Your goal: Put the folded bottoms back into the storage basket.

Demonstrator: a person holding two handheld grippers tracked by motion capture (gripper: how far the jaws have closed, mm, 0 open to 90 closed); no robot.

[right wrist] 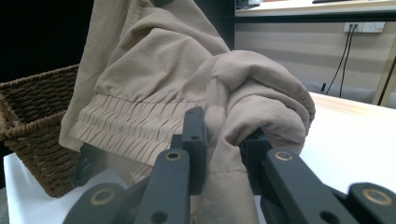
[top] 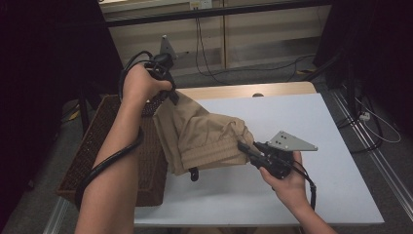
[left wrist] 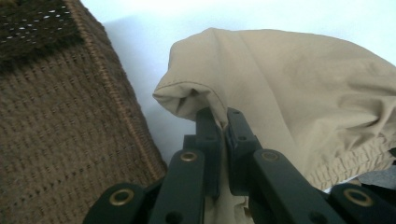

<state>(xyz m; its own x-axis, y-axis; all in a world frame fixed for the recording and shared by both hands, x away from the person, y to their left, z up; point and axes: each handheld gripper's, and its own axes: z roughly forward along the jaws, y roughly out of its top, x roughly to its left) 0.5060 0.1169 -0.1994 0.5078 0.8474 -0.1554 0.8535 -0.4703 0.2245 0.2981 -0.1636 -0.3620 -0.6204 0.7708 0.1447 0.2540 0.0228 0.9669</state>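
The person is holding one beige garment (top: 204,136) between two grippers, and it is hanging partly above the white table (top: 316,126) and partly above the one brown wicker basket (top: 102,141) that is standing at the table's left edge. The left gripper (top: 168,90) is raised higher, and in the left gripper view its jaws are pressing together on a thin fold of the fabric near a hem. The right gripper (top: 243,147) is staying lower, close to the table, and in the right gripper view its jaws are clamping a thicker bunch of cloth just beside the gathered elastic band (right wrist: 135,123). The garment is looking light and very soft, so I judge it is going to sag and fold under its own weight and is not going to keep any shape. The cloth seems smooth and thin, so a single layer could be slipping out of the jaws; the elastic band or a stitched hem is probably giving a safer place to take hold, because there the material is thicker. Nothing here is fragile. One small dark strap or loop (top: 194,174) is hanging from the lower edge of the garment; what it is exactly I cannot tell.
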